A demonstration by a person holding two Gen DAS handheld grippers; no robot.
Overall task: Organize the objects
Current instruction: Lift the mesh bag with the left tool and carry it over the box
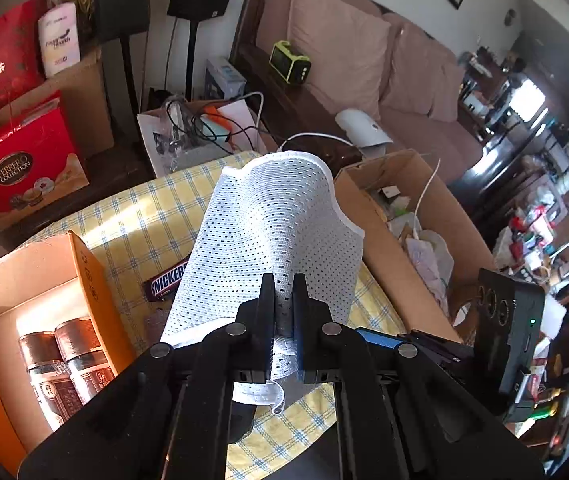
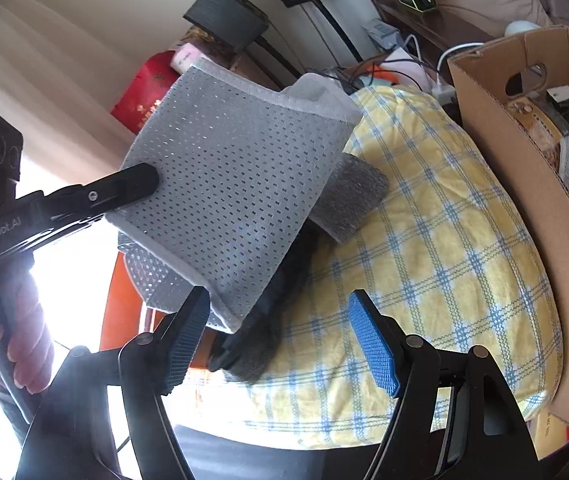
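My left gripper [image 1: 283, 292] is shut on a white perforated mesh wrap [image 1: 268, 232] and holds it lifted above the yellow checked cloth [image 1: 132, 220]. In the right wrist view the same wrap [image 2: 236, 176] hangs in the air, pinched at its left edge by the left gripper [image 2: 140, 184]. My right gripper [image 2: 280, 336] is open and empty, just below and right of the wrap's lower corner. A Snickers bar [image 1: 166, 280] lies on the cloth, partly hidden under the wrap.
An orange box [image 1: 36, 320] with two jars [image 1: 64, 368] stands at the left. A brown cardboard box [image 1: 416, 232] with several loose items stands at the right, also in the right wrist view [image 2: 524, 168]. Red gift bags [image 1: 20, 160], a sofa and speakers lie beyond.
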